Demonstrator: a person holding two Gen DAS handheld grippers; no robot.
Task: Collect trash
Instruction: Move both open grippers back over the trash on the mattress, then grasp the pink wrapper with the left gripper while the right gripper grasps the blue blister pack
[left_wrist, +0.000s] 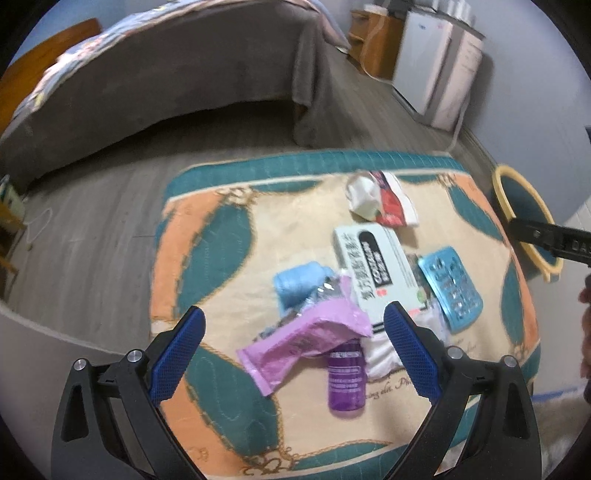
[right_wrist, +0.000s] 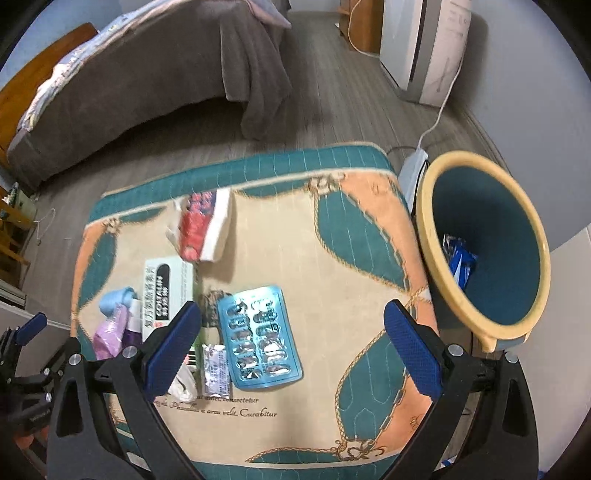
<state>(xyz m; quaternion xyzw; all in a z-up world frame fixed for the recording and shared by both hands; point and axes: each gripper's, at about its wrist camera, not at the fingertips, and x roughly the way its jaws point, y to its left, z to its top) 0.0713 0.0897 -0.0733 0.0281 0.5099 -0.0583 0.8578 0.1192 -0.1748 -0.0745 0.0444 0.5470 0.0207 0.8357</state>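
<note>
Two spread, empty grippers, left gripper (left_wrist: 295, 347) and right gripper (right_wrist: 293, 347), hover over piled trash; grabbing the pink wrapper (left_wrist: 303, 343) could roll the purple bottle (left_wrist: 346, 380) away from the bin (right_wrist: 436, 236).

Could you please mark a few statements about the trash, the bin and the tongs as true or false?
1. Both tongs, left and right, are open and empty. True.
2. The bin is empty. False: a blue wrapper lies inside.
3. The blister pack lies on the table cover. True.
4. The pink wrapper lies under the purple bottle. False: it overlaps the bottle's top.
</note>
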